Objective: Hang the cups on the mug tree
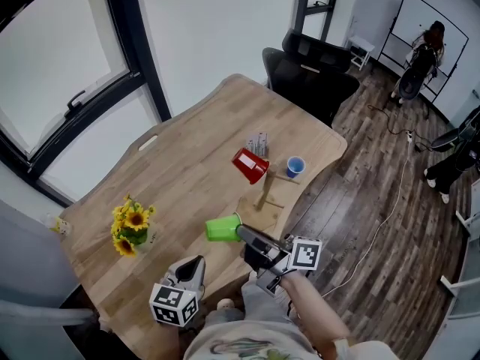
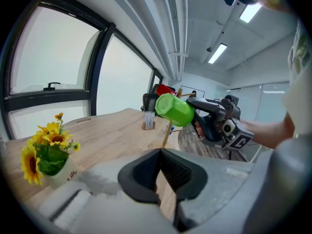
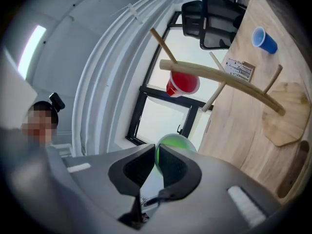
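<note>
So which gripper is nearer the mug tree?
Right. The right gripper, gripping the green cup, is just short of the mug tree; the left gripper sits farther back, toward the sunflowers.

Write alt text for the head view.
The right gripper holds a green cup by its rim near a wooden mug tree where a red cup hangs. A blue cup and sunflowers stand on the table; the left gripper holds nothing.

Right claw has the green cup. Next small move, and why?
Probably carry the green cup in the right claw toward a free peg of the mug tree: the red cup hangs already, the green one is short of the pegs.
</note>
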Demonstrator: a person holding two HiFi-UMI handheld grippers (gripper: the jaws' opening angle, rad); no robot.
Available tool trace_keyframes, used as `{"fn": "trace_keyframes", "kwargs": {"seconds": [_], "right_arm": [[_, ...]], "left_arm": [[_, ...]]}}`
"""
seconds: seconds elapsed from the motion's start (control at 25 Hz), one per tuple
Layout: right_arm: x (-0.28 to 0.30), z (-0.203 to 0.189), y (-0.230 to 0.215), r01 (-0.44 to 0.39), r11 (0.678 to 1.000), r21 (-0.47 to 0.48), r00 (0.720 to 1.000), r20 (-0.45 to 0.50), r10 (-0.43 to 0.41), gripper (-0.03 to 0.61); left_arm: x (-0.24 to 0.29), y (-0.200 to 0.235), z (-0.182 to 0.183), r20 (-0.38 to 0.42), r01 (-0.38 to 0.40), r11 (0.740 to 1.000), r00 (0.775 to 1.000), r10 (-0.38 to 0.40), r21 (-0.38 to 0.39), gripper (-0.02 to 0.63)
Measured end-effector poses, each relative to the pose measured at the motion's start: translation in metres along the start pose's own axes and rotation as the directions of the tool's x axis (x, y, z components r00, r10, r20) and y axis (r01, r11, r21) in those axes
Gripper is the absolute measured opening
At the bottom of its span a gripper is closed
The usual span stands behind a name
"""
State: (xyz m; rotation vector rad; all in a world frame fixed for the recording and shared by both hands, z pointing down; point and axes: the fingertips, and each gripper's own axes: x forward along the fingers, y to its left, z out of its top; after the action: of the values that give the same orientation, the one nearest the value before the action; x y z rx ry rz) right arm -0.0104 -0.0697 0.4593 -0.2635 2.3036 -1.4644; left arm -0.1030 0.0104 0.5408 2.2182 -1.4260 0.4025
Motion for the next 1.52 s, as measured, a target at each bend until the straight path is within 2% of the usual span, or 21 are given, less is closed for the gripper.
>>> {"fn": "trace_keyframes", "kwargs": {"seconds": [0.24, 0.76, 1.52], "right_arm": [[-0.005, 0.015, -0.010, 0.000, 0.999, 0.046, 0.999, 0.037, -0.001, 0.023], [-0.013, 0.037, -0.033, 0.030, 0.998, 0.060, 0.998, 0.056, -0.033, 0.022], [-0.031, 0.059, -0.054, 0.068, 0.995, 0.078, 0.991, 0.108, -0.076, 0.021]], "left_arm": [[0.008, 0.003, 0.007, 0.004, -0.004, 1.000, 1.000, 0.004, -0.001, 0.002], [0.028, 0.005, 0.019, 0.004, -0.007, 1.000, 1.000, 0.007, 0.003, 0.002], [0.050, 0.001, 0.031, -0.003, 0.032, 0.999, 0.999, -0.032, 0.025, 0.002]]}}
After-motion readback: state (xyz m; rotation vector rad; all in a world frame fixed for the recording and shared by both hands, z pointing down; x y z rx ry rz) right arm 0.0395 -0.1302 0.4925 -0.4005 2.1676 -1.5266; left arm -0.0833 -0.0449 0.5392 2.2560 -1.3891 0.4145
